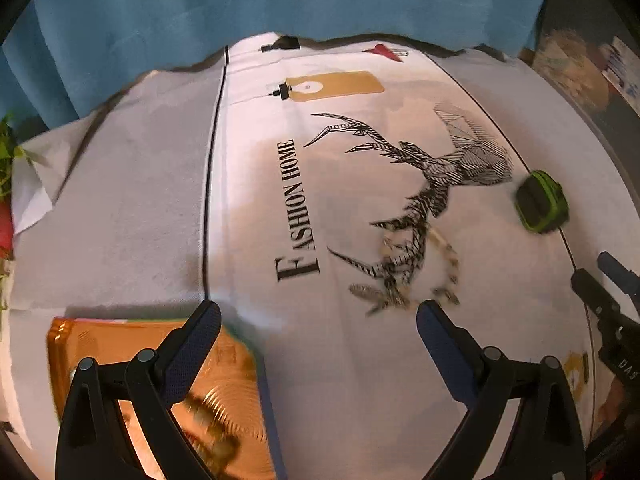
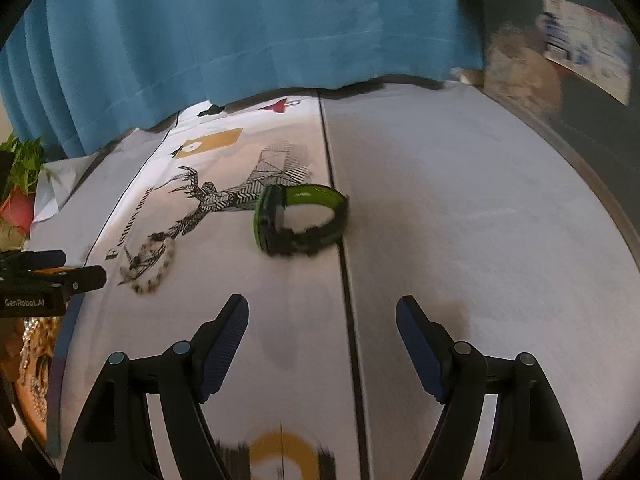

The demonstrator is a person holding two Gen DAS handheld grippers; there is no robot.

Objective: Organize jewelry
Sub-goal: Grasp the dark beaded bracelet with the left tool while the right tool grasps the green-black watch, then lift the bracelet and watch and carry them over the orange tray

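Green-and-black wristband [image 2: 300, 220] stood on edge on the printed tablecloth [image 2: 460, 220] covering the worktop, ahead of the right hand-held gripper [image 2: 322, 316], whose jaws were spread and empty. A beaded bracelet [image 1: 416, 276] lay just ahead of the left hand-held gripper [image 1: 318, 320], likewise spread and empty, beside an orange tray [image 1: 104, 344].

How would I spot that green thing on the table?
Find the black deer drawing printed on the white tablecloth. At its right stands a closed loop, the green and black watch. The beaded bracelet nearby lies flat and pale.
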